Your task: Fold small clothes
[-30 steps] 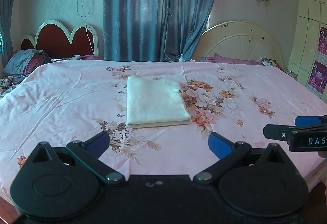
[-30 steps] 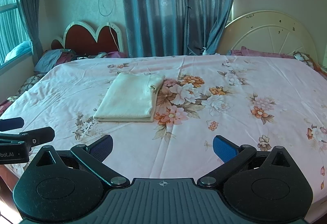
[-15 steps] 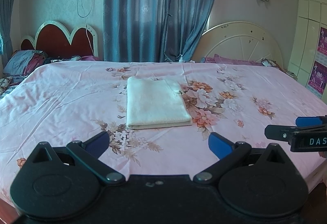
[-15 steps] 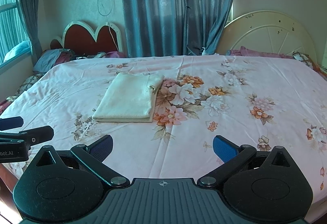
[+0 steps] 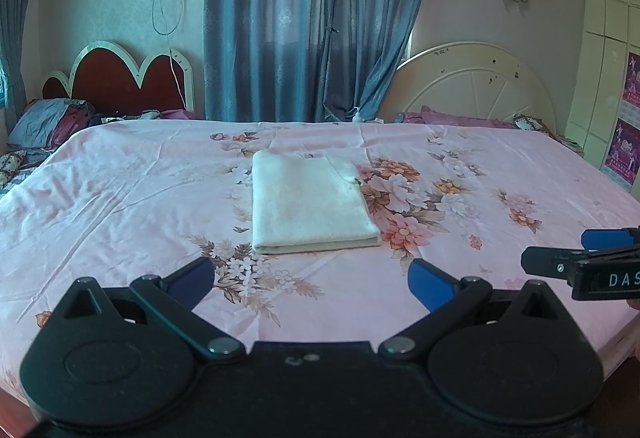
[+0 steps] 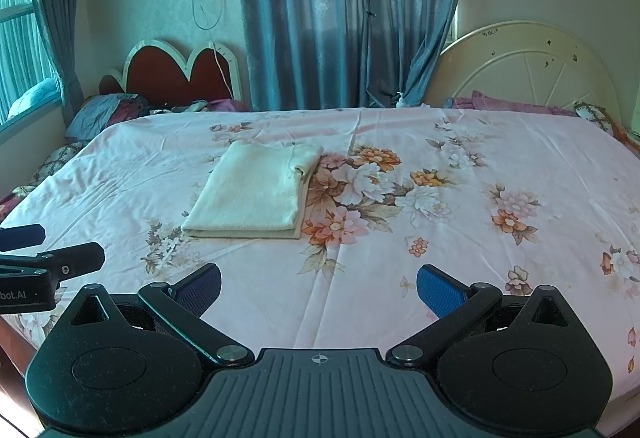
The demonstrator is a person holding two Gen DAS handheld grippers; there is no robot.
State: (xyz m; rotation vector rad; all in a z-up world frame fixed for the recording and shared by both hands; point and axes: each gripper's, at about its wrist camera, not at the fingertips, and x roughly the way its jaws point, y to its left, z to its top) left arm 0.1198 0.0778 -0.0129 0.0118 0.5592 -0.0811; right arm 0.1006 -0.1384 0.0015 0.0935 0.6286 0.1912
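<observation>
While both grippers, left gripper (image 5: pixel 311 280) and right gripper (image 6: pixel 319 288), gape empty, only the right view shows the folded cloth's (image 6: pixel 256 192) layered side.

The bed (image 5: pixel 120 198) is covered edge to edge by a pink floral sheet (image 6: pixel 460 258) with visible creases. A cream folded garment (image 5: pixel 308 204) lies flat on the sheet around the middle of the bed, its thick folded edge facing the near edge. Pillows (image 5: pixel 48 122) and loose bedding lie beyond the far left corner.
</observation>
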